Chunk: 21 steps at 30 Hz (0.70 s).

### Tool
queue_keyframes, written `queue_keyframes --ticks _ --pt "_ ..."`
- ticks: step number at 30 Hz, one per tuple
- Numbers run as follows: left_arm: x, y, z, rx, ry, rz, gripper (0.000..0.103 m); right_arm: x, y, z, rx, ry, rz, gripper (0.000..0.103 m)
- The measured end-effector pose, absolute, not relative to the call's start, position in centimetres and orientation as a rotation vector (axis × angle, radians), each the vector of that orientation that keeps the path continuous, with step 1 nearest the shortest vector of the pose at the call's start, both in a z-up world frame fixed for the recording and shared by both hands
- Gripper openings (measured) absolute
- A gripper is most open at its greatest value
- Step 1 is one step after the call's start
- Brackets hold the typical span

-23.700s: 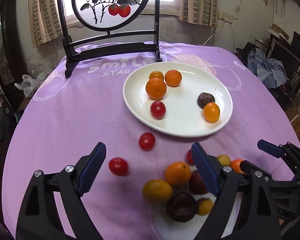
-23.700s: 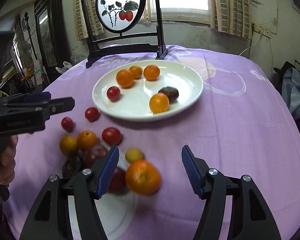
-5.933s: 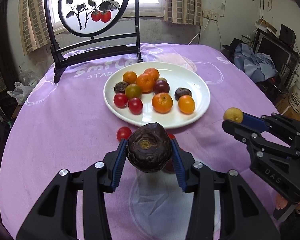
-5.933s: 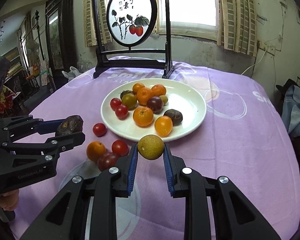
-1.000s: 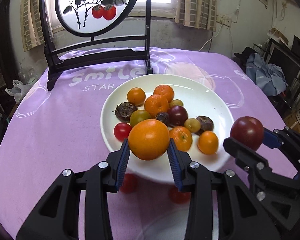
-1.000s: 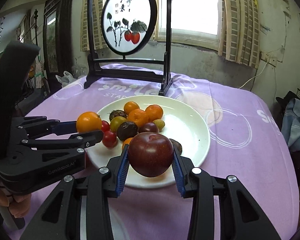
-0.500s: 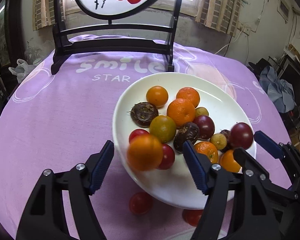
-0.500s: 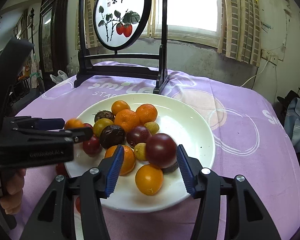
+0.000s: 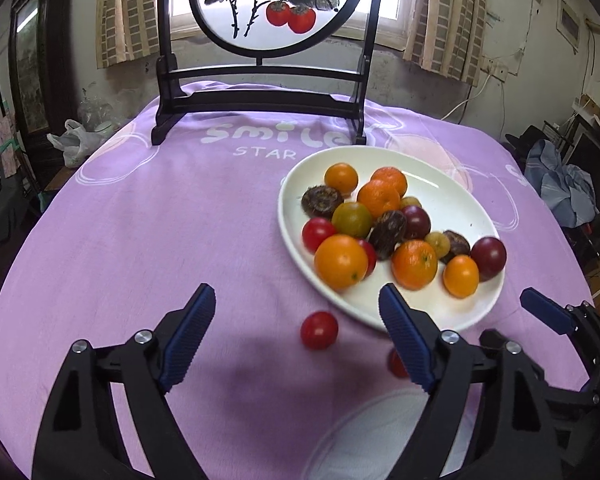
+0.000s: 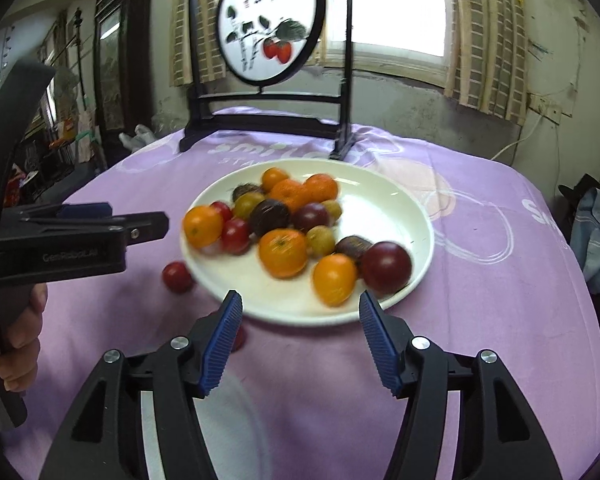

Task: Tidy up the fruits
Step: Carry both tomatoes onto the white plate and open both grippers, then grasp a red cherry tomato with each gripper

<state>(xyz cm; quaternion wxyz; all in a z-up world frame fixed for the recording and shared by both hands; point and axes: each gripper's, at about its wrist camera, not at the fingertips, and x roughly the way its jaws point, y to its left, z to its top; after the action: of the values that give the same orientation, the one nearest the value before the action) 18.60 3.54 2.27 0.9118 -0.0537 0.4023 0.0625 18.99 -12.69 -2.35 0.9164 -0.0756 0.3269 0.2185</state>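
Both grippers empty and spreading apart. Left gripper [image 9: 296, 336] jaws opening wide over the purple tablecloth [image 9: 160, 240], nothing gripped, just a loose red tomato [image 9: 319, 330] sitting on the cloth in the gap, not touched by either blue pad. Second red tomato [image 9: 396, 364] half hidden behind the right-hand finger, so hard to say much about it.

Right gripper [image 10: 300, 340] jaws also opening, nothing between them, aimed at the near rim of the white plate [image 10: 392, 200]. Bit of motion blur in that view.

Nearly all the fruit piled on the plate: big orange [image 9: 341, 261] at the near-left edge of the pile, touching a red tomato behind it. Dark red plum [image 10: 386, 267] at the right edge of the plate, just beside a small orange [image 10: 334, 279]. More oranges, a greenish tomato, some dark wrinkly fruits and small yellowish ones bunched together toward the far side.

Also on the table: black wooden stand [image 9: 260, 92] with a round painted screen of red fruit on a branch, just behind the plate. Hand [image 10: 18, 340] wrapped around the left gripper's handle, seen at the left edge of the right camera. Window and curtains behind.
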Motion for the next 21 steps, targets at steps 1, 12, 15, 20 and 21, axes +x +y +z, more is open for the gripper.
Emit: queue_keyframes --ticks 1,12,15,20,21 --pt "18.2 3.6 2.1 -0.107 0.829 0.132 0.082 18.6 -12.2 -2.5 -0.166 0.682 0.458 0.062" --pt "17.1 5.9 -0.2 -0.136 0.869 0.142 0.083 17.2 -7.6 -5.2 -0.248 0.777 0.487 0.062" --pt "17.2 6.3 -0.5 -0.141 0.875 0.142 0.083 17.9 -6.6 -5.9 -0.259 0.794 0.474 0.061" --pt "17.5 6.6 -0.8 -0.142 0.884 0.145 0.083 19.2 -5.8 -6.8 -0.252 0.836 0.457 0.035" --pt "17.5 6.5 -0.9 -0.141 0.887 0.144 0.083 19.2 -5.9 -6.7 -0.242 0.832 0.455 0.030"
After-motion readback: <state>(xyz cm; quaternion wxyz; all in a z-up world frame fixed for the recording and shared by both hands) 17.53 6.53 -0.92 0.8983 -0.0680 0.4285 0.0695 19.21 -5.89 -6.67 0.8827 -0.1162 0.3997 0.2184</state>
